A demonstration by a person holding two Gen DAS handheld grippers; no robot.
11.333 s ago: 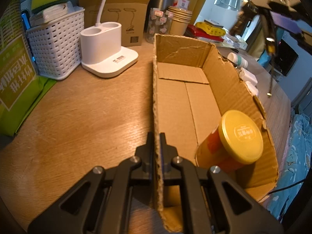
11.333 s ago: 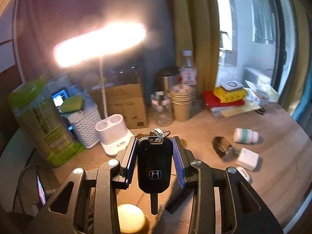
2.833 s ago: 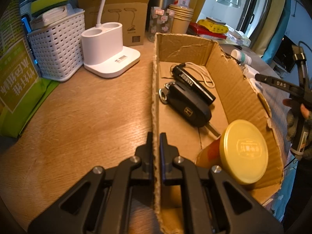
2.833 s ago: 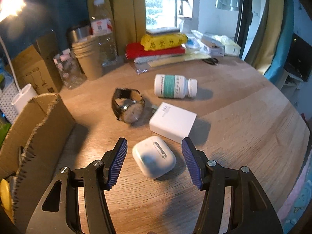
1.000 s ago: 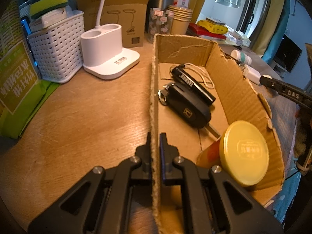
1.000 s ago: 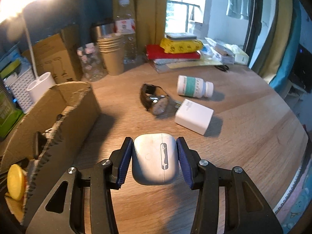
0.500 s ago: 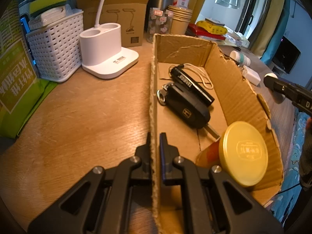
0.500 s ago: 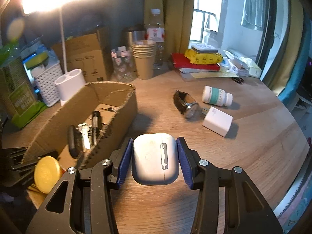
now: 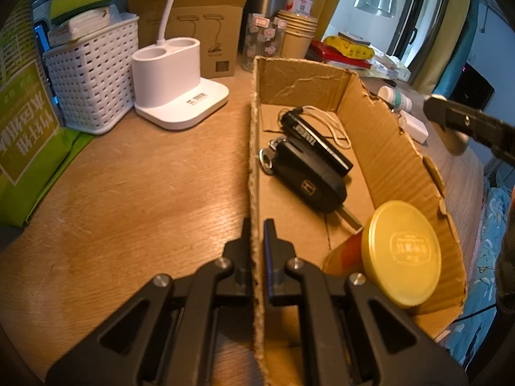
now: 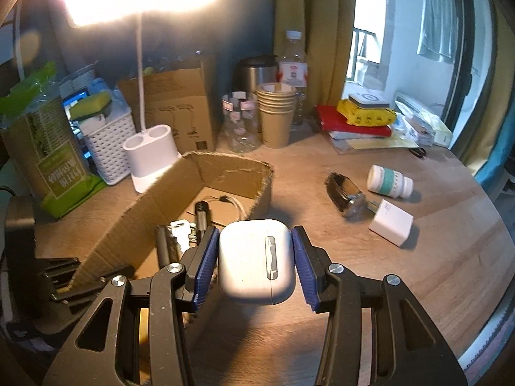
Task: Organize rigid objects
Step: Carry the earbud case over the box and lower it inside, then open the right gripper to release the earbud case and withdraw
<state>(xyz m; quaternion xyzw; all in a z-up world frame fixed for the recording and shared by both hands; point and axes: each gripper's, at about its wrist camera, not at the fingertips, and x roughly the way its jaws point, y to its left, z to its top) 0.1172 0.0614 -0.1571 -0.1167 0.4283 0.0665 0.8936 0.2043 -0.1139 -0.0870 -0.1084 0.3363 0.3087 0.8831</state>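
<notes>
Right tongs point(image 10: 256, 265) clamp the earbud case point(image 10: 256, 265), seemingly above the cardboard box point(image 9: 391, 148); left tongs point(image 9: 256, 251) pinch its wall.

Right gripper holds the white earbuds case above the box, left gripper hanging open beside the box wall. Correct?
One error: the left gripper is not open. The left wrist view shows it shut on the cardboard box wall. The right gripper does hold the white earbuds case, near the box's right wall.

The left wrist view is set low and close along the box point(image 9: 386, 148) wall, facing the desk's back. The right wrist view is held higher, beside the box point(image 10: 225, 173). Box and lamp base point(image 9: 173, 74) point(image 10: 151, 151) are shared.
</notes>
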